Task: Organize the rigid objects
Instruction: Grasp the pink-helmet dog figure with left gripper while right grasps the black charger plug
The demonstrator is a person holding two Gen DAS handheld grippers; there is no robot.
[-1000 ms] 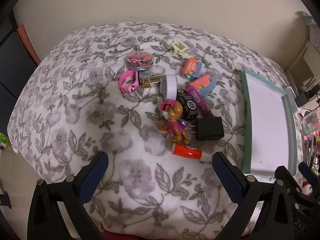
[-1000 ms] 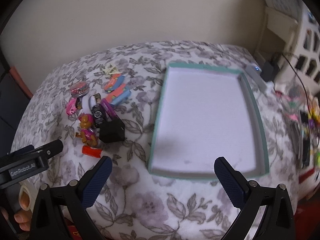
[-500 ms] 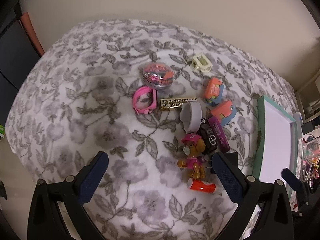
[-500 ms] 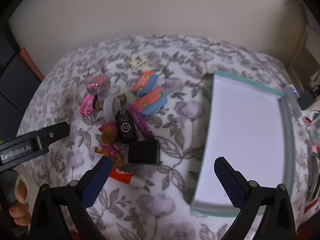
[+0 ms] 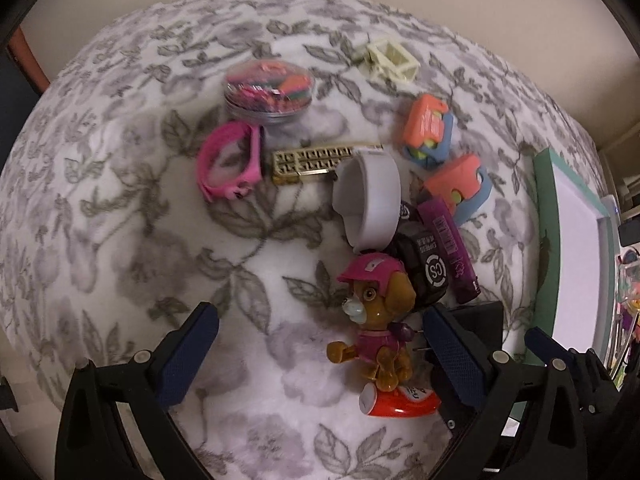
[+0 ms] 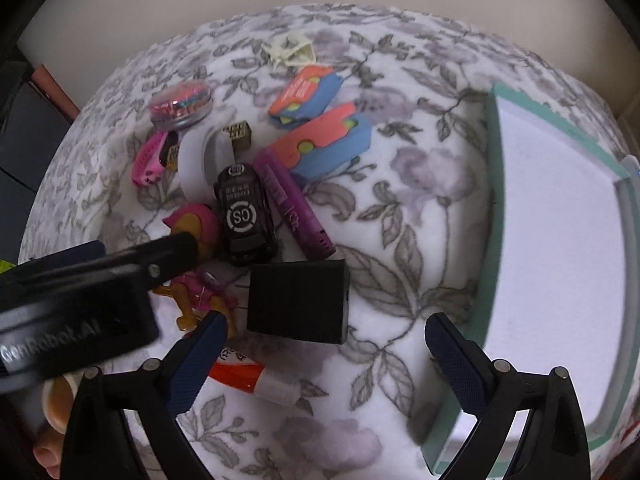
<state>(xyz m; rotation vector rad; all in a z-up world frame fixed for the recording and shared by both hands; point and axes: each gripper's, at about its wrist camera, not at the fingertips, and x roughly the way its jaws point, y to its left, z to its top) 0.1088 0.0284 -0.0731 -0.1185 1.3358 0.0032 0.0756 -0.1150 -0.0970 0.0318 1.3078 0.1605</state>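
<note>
A pile of small objects lies on a floral blanket (image 5: 120, 240). A brown toy dog in pink (image 5: 376, 320) stands between the fingers of my open left gripper (image 5: 320, 356), nearer the right finger. An orange glue stick (image 5: 400, 398) lies just below it. My open right gripper (image 6: 324, 360) hovers over a black power adapter (image 6: 298, 300), which sits just beyond its fingertips. A black toy car (image 6: 244, 212), a purple tube (image 6: 294, 204) and a white ring (image 5: 368, 196) lie behind. The teal-rimmed white tray (image 6: 492, 216) is to the right.
Further back lie a pink band (image 5: 228, 164), a gold bar (image 5: 312, 162), a round clear tin (image 5: 268, 92), two orange-and-blue toys (image 5: 428, 132) (image 5: 456, 184) and a cream clip (image 5: 390, 60). The left gripper's body (image 6: 80, 300) crosses the right wrist view. A wall stands behind.
Both grippers have moved forward and down toward the pile. The toy dog now sits between the left fingers, and the black adapter lies just ahead of the right fingers.
</note>
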